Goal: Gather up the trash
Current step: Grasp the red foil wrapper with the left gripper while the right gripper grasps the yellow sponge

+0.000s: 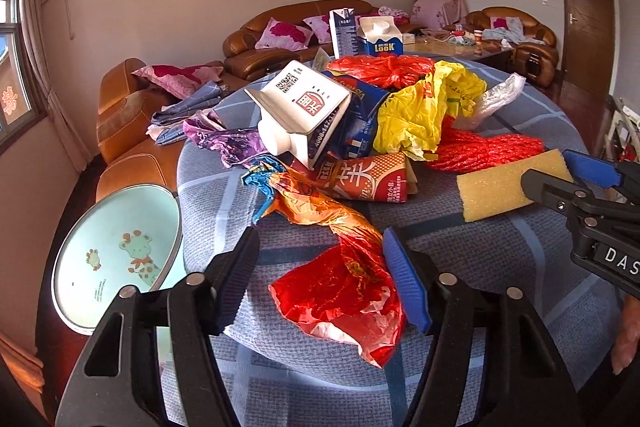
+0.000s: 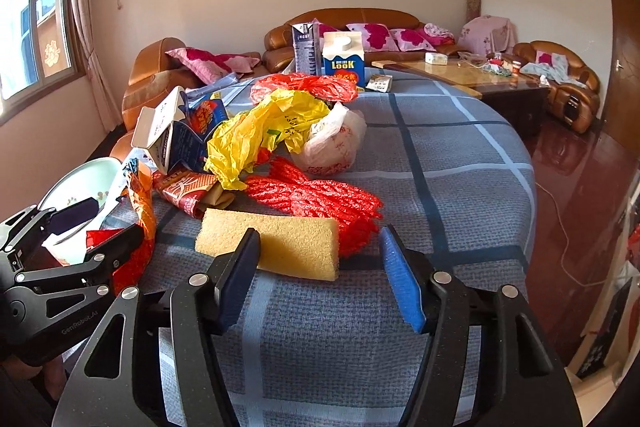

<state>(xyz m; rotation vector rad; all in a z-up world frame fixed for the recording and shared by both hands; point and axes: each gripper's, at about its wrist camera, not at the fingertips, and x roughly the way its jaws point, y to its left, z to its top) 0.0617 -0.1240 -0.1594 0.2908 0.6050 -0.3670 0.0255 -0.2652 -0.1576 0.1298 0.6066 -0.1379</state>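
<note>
Trash lies heaped on the blue checked tablecloth: a crumpled red-orange plastic bag, a white carton, a yellow bag, red netting and a red paper cup. My left gripper is open around the red-orange bag; the right blue pad touches it and the left pad stands clear. A yellow sponge lies in front of my right gripper. That gripper is open, with the sponge's right end between the jaws and a gap at the right pad.
A pale green basin with a cartoon print sits off the table's left edge. Two upright cartons stand at the far side. Brown sofas with pink cushions and a coffee table fill the room behind.
</note>
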